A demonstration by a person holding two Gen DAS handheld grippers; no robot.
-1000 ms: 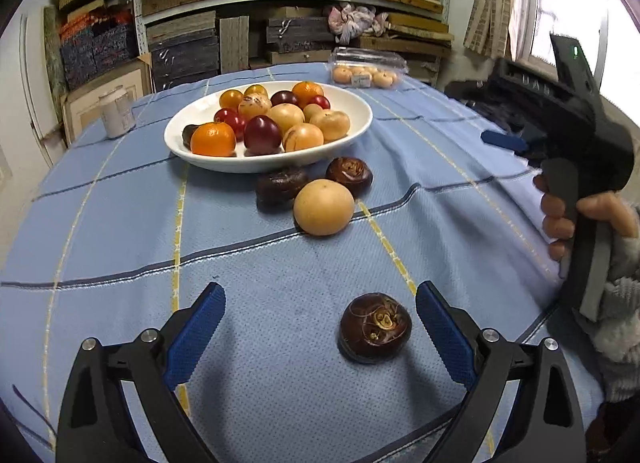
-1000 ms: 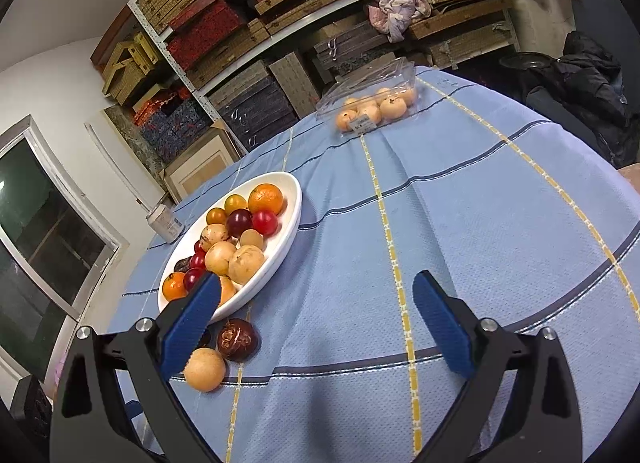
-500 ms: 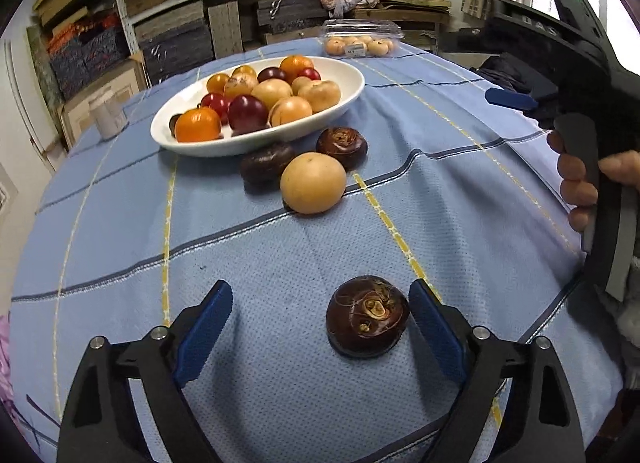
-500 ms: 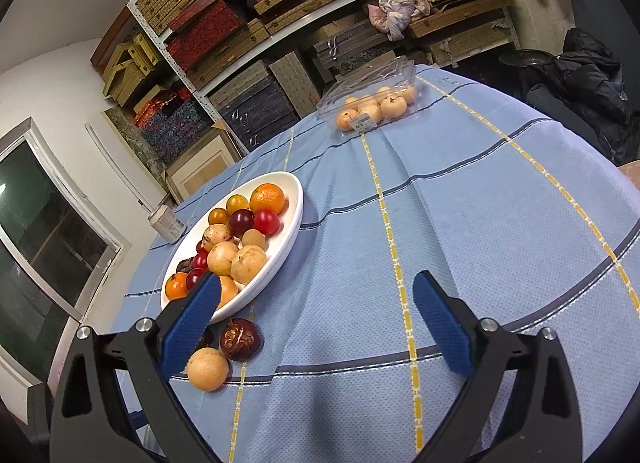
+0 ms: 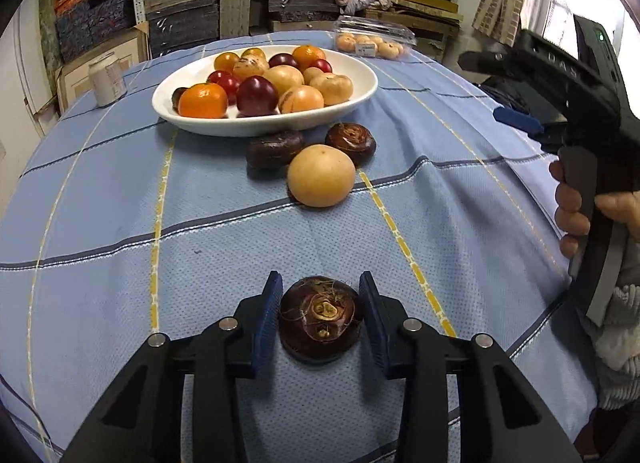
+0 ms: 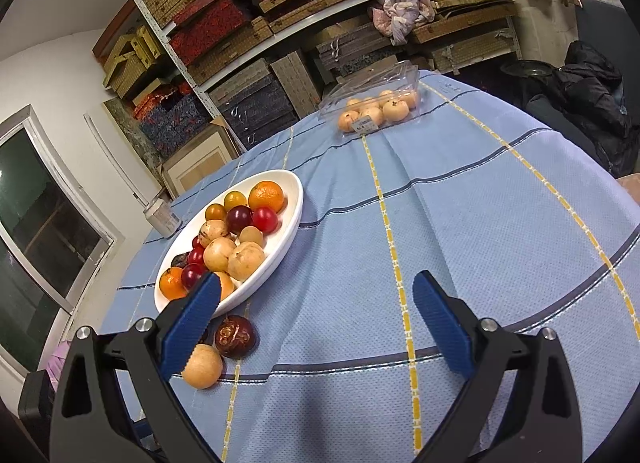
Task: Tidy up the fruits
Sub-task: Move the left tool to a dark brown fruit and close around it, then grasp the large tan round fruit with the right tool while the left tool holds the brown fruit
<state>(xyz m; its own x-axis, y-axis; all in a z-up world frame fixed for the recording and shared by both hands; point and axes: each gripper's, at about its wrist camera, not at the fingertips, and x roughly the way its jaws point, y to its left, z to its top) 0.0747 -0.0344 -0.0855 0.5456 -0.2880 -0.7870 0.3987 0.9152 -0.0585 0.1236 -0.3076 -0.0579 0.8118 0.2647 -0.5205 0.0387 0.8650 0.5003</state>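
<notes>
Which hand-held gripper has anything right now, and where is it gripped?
The left hand-held gripper has just closed on the dark brown fruit, pads on its two sides, fruit still on the cloth. The right hand-held gripper is open, empty.

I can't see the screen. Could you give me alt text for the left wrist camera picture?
A two-finger left gripper, its jaws just closing, clamps a dark brown chestnut-like fruit on a blue checked tablecloth. Beyond lie three loose fruits beside a white bowl of mixed fruit. At right, a hand holds the right gripper.
</notes>
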